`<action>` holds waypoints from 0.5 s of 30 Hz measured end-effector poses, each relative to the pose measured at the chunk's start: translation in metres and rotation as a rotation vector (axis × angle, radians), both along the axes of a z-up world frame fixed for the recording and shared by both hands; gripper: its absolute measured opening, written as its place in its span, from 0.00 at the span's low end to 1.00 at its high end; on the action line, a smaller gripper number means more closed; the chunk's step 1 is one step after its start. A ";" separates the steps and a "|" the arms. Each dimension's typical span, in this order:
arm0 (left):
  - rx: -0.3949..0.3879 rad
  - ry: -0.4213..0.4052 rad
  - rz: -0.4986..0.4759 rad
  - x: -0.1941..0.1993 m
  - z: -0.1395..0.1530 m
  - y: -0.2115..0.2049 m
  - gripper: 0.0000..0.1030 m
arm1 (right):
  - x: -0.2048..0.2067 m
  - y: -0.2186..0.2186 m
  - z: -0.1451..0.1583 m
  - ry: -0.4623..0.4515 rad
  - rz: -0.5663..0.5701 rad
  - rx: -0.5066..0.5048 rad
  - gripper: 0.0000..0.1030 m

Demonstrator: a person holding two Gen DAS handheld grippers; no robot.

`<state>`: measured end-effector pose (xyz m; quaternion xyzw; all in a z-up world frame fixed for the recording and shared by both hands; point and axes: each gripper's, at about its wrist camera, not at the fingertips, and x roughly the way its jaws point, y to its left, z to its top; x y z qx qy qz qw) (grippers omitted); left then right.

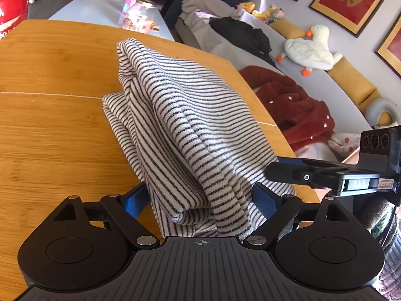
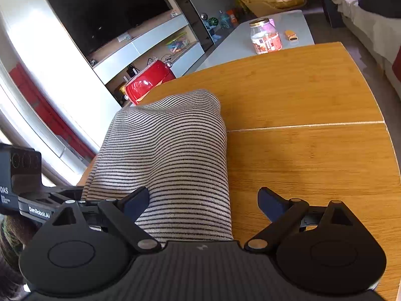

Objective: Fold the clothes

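Note:
A white garment with thin dark stripes (image 1: 180,125) lies folded in thick layers on the wooden table (image 1: 50,125). My left gripper (image 1: 200,198) has its blue fingers on both sides of the near end of the bundle, spread wide around it. In the right wrist view the same striped garment (image 2: 170,155) reaches from mid-table to the camera. My right gripper (image 2: 203,200) is open, its left finger (image 2: 136,199) over the cloth and its right finger (image 2: 272,202) over bare table. The right gripper's body (image 1: 325,173) shows at the right of the left wrist view.
A sofa (image 1: 288,57) with a red fleece coat (image 1: 293,105), a black garment and a plush goose (image 1: 310,49) lies past the table's right edge. A grey coffee table with a jar (image 2: 265,36) stands beyond the far edge. A red box (image 2: 147,84) and TV unit are at left.

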<state>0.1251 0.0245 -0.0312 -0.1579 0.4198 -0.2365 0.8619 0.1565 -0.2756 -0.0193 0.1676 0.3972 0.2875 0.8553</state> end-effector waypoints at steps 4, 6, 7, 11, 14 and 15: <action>-0.047 0.049 0.041 0.002 0.001 0.010 0.88 | 0.011 -0.006 -0.009 0.042 -0.026 0.073 0.92; -0.090 0.075 0.064 0.009 0.000 0.017 0.88 | 0.014 -0.002 -0.009 0.030 -0.010 0.060 0.92; -0.114 0.094 0.064 0.013 -0.002 0.020 0.88 | 0.015 0.000 -0.008 0.025 0.000 0.052 0.92; -0.165 0.132 0.040 0.027 -0.008 0.023 0.89 | 0.022 0.006 -0.008 0.023 0.045 0.045 0.87; -0.153 0.128 0.021 0.032 -0.010 0.024 0.75 | 0.030 0.015 -0.006 0.033 0.092 0.060 0.68; -0.153 0.125 0.020 0.035 -0.011 0.028 0.72 | 0.033 0.020 -0.004 0.024 0.100 0.038 0.68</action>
